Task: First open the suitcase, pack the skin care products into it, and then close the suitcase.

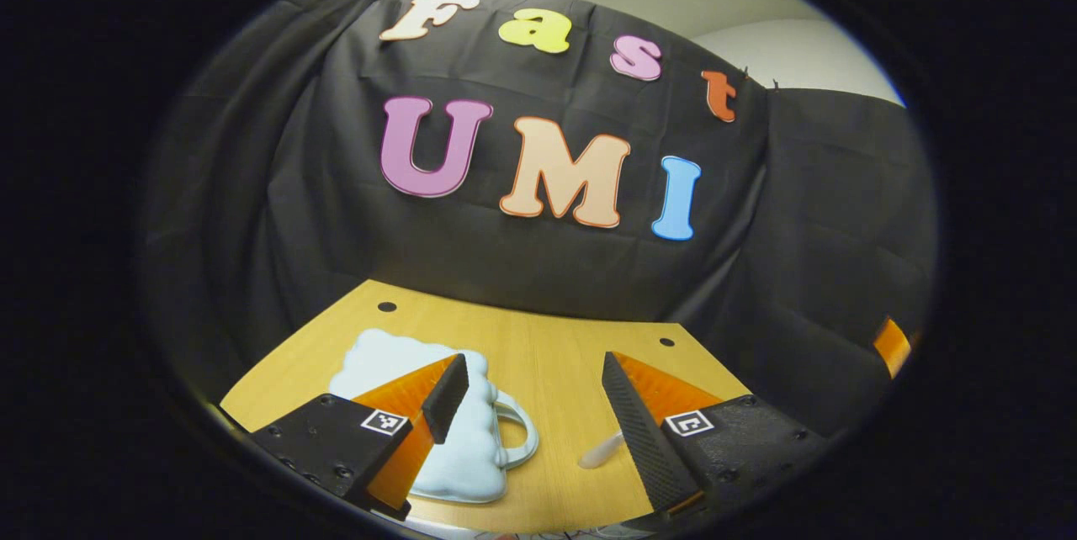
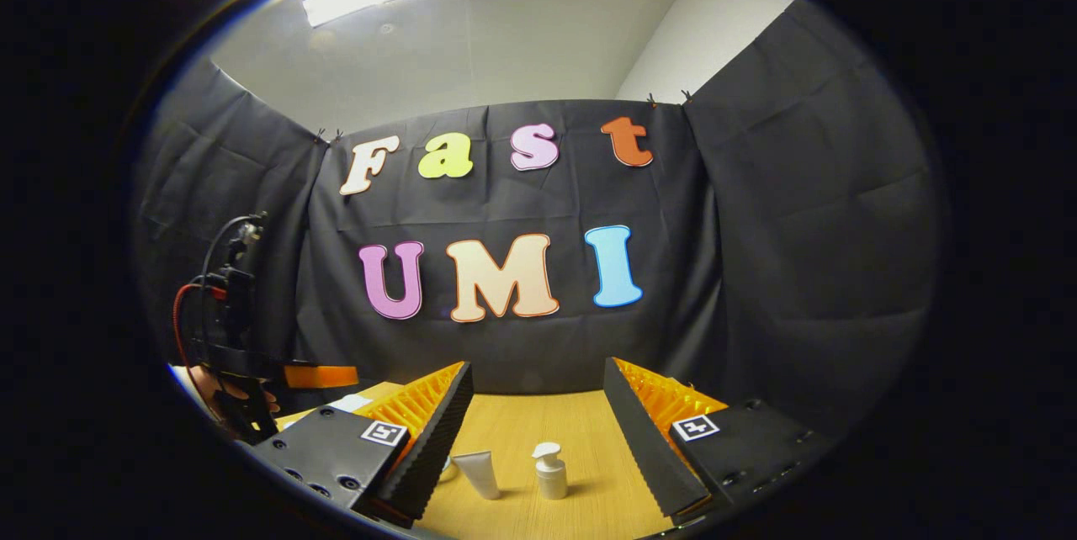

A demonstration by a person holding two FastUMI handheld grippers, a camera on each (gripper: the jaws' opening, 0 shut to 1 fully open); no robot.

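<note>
A pale blue, cloud-shaped suitcase (image 1: 458, 456) with a looped handle lies flat on the wooden table (image 1: 547, 346), and it looks closed. My left gripper (image 1: 538, 414) hovers open above the table, its left finger over the case. A white tube (image 1: 601, 452) lies by its right finger. In the right gripper view, my right gripper (image 2: 538, 435) is open with nothing between its fingers. Beyond them a white tube (image 2: 480, 473) and a small white pump bottle (image 2: 551, 469) stand on the table (image 2: 538, 418).
The other gripper (image 2: 231, 330), with red and black cables and a hand under it, shows at the far left of the right gripper view. Black cloth walls close the table at the back and on both sides. Two small holes (image 1: 386, 306) mark the tabletop's far edge.
</note>
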